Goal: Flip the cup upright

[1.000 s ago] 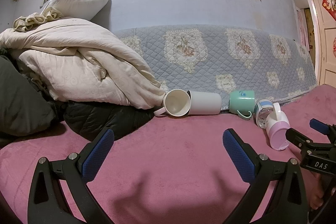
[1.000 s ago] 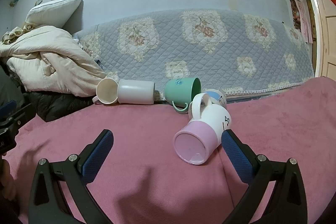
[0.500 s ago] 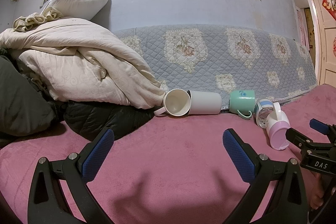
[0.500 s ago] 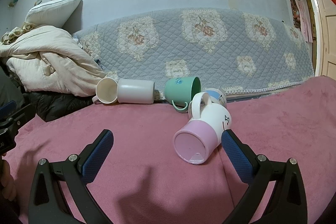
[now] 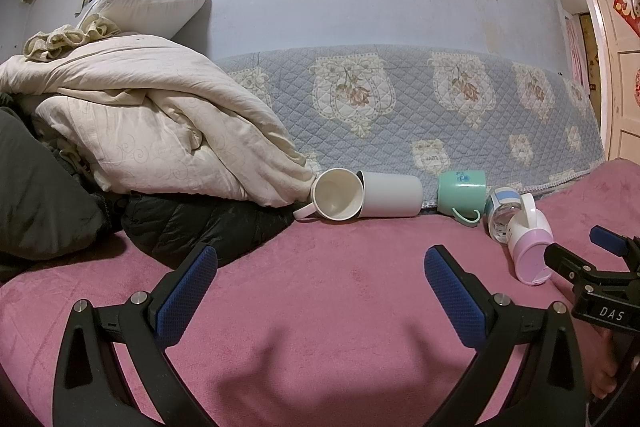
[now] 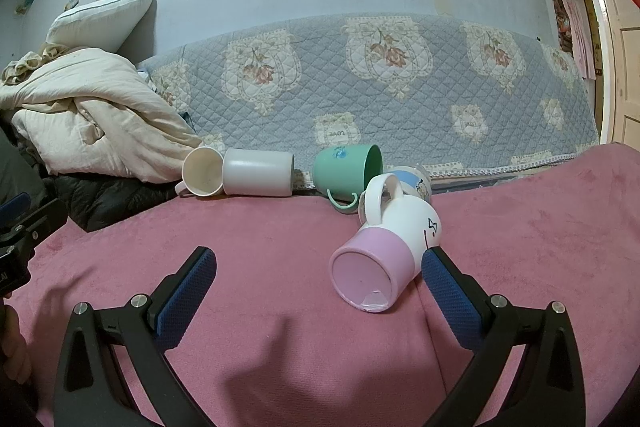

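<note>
Right hand-held gripper [image 6: 319, 273] lined up on the tipped pink-and-white cup [image 6: 386, 245], nothing grasped yet.

I see both hand-held grippers spread wide and empty; the left hand-held gripper [image 5: 320, 273] hovers over bare pink blanket [image 5: 320, 307] on the bed. The pink-and-white cup lies on its side near my right gripper's right finger [image 6: 450, 291], base toward me, handle up, its mouth against a small clear cup [image 6: 416, 183] and close to the green mug [image 6: 346, 169]. I judge the risks to be: the soft blanket lets the cup roll when I close, a pinch across the round base slips, and turning it up could knock the green mug or the clear cup. The cup's mouth is hidden from me, and its base rim looks chipped, though I cannot be sure. The cream mug [image 5: 338, 194] and white cup [image 5: 390, 195] sit well apart.
</note>
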Action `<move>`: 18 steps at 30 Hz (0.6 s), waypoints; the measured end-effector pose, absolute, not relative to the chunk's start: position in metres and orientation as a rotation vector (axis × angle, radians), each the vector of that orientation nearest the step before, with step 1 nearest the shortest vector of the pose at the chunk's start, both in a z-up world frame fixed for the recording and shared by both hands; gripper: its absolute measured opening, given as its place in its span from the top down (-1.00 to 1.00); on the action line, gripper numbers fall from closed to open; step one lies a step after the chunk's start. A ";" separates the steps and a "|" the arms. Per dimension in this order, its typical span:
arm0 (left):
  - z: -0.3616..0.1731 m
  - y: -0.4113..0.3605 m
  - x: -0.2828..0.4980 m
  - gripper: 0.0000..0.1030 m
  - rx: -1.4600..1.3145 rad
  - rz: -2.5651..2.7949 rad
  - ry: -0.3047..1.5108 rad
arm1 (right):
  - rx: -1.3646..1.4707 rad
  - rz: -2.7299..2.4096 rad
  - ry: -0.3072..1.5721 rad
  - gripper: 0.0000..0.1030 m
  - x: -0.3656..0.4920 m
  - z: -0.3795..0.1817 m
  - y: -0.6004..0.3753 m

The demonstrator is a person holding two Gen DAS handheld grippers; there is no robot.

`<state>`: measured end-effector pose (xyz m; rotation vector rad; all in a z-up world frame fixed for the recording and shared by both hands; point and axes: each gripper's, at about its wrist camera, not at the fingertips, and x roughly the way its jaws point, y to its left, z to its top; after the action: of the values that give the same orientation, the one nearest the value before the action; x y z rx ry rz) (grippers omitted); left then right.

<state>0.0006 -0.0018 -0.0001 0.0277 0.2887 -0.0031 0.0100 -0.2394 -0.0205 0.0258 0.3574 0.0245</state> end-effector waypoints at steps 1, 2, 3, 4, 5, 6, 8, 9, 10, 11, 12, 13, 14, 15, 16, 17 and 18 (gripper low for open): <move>0.000 -0.002 0.001 -1.00 0.028 -0.003 0.289 | 0.026 0.025 0.357 -1.00 0.010 -0.022 -0.239; 0.000 -0.002 0.001 -1.00 0.028 -0.003 0.289 | 0.026 0.025 0.357 -1.00 0.010 -0.023 -0.238; 0.000 -0.002 0.001 -1.00 0.028 -0.004 0.289 | 0.026 0.024 0.358 -1.00 0.010 -0.021 -0.239; 0.000 -0.002 0.001 -1.00 0.028 -0.004 0.289 | 0.026 0.024 0.359 -1.00 0.010 -0.023 -0.238; 0.000 -0.002 0.001 -1.00 0.029 -0.004 0.289 | 0.026 0.025 0.359 -1.00 0.010 -0.022 -0.239; 0.000 -0.002 0.001 -1.00 0.029 -0.003 0.289 | 0.026 0.024 0.359 -1.00 0.010 -0.021 -0.239; 0.000 -0.002 0.001 -1.00 0.029 -0.003 0.289 | 0.026 0.025 0.359 -1.00 0.011 -0.024 -0.239; 0.000 -0.002 0.001 -1.00 0.029 -0.003 0.290 | 0.026 0.025 0.360 -1.00 0.011 -0.024 -0.239; 0.000 -0.002 0.001 -1.00 0.029 -0.003 0.289 | 0.026 0.024 0.360 -1.00 0.011 -0.023 -0.239; 0.000 -0.002 0.001 -1.00 0.029 -0.003 0.289 | 0.026 0.024 0.360 -1.00 0.011 -0.023 -0.239; 0.000 -0.002 0.001 -1.00 0.030 -0.003 0.290 | 0.026 0.025 0.360 -1.00 0.011 -0.024 -0.239; 0.000 -0.002 0.001 -1.00 0.030 -0.003 0.290 | 0.026 0.025 0.360 -1.00 0.011 -0.024 -0.239; 0.000 -0.002 0.001 -1.00 0.030 -0.003 0.290 | 0.026 0.025 0.361 -1.00 0.011 -0.023 -0.239; 0.000 -0.002 0.001 -1.00 0.030 -0.003 0.290 | 0.026 0.025 0.361 -1.00 0.011 -0.022 -0.239; 0.000 -0.002 0.001 -1.00 0.030 -0.003 0.290 | 0.026 0.025 0.361 -1.00 0.011 -0.023 -0.239; 0.000 -0.002 0.001 -1.00 0.030 -0.003 0.289 | 0.026 0.025 0.361 -1.00 0.011 -0.022 -0.239; 0.000 -0.002 0.001 -1.00 0.030 -0.003 0.290 | 0.026 0.024 0.361 -1.00 0.011 -0.022 -0.239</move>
<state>0.0009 -0.0020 -0.0001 0.0305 0.2901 -0.0034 0.0111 -0.2386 -0.0221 0.0264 0.3610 0.0245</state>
